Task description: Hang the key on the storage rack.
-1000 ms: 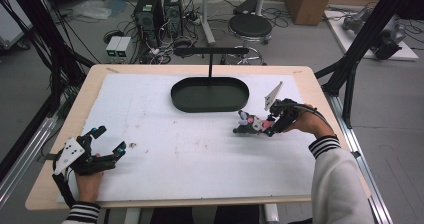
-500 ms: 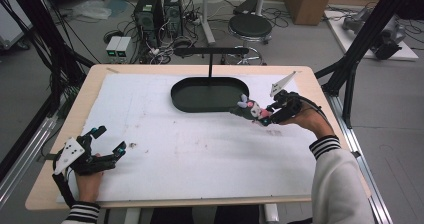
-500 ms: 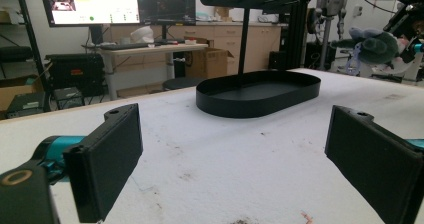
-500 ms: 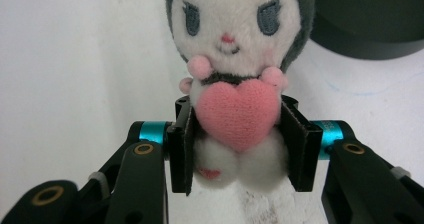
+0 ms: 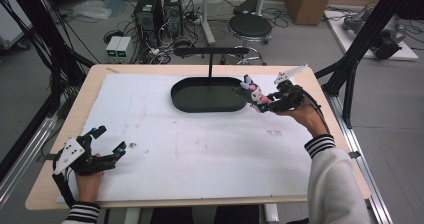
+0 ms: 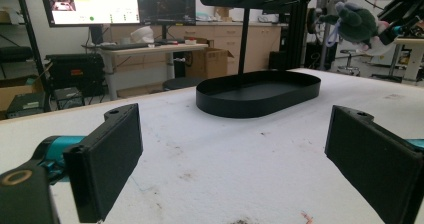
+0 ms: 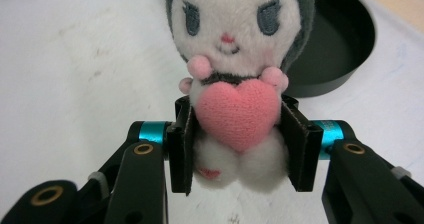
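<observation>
A plush doll [image 7: 235,79], with a white face, dark grey hood and a pink heart held at its chest, is what we see clamped at the body between the two black jaws of the right gripper [image 7: 239,144]. In the high view, the plush doll [image 5: 253,91] is held up off the table, just at the right end of the black oval tray [image 5: 207,95], with the person's right hand [image 5: 300,115] behind the right gripper [image 5: 272,103] and a striped cuff and white sleeve [image 5: 332,179] trailing toward the bottom edge. We find the tray lying on the white mat [image 5: 200,149] that covers the wooden table [image 5: 320,89], toward its far side, with a black T-shaped stand [image 5: 210,54] rising from behind it. The left gripper [image 5: 107,144] rests low on the mat near the table's near left corner, well apart from the tray, held by the left hand [image 5: 87,184]. In the left gripper view its jaws stand wide apart with nothing between them, and we look across the stained mat [image 6: 225,174] to the tray [image 6: 257,91], with the doll [image 6: 352,21] hanging in the air at the upper right. Beyond the table, computer towers [image 5: 157,9] and a round stool [image 5: 250,26] stand on the floor.
</observation>
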Demonstrator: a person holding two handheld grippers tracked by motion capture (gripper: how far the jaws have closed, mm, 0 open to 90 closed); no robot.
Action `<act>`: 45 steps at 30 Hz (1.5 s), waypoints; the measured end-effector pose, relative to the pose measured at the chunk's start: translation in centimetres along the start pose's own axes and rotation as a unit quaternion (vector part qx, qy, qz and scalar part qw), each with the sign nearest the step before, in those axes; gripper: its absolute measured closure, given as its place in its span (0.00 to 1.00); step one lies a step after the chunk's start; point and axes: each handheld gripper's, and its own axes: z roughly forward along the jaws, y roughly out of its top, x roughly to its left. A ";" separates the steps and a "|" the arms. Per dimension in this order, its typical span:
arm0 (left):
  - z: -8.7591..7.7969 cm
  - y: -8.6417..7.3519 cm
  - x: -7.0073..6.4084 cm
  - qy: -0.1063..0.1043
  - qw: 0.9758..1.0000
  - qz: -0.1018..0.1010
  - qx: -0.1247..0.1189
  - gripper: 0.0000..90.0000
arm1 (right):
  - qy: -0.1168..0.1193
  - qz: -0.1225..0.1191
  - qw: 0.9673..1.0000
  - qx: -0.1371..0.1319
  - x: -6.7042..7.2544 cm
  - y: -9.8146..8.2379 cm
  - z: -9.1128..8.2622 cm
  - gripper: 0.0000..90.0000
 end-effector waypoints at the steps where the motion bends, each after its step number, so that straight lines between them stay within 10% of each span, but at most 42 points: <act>1: 0.0 0.0 0.0 0.000 1.000 0.000 0.000 0.10 | -0.005 0.000 1.000 -0.005 0.0 0.1 -0.1 0.61; 18: 0.0 0.0 0.0 0.000 1.000 -0.001 0.001 0.10 | -0.085 0.039 0.993 -0.068 -0.3 1.6 -0.2 0.62; 45: 0.0 0.0 0.0 0.001 1.000 -0.002 0.000 0.10 | -0.128 0.096 0.980 -0.123 -1.1 3.4 0.9 0.62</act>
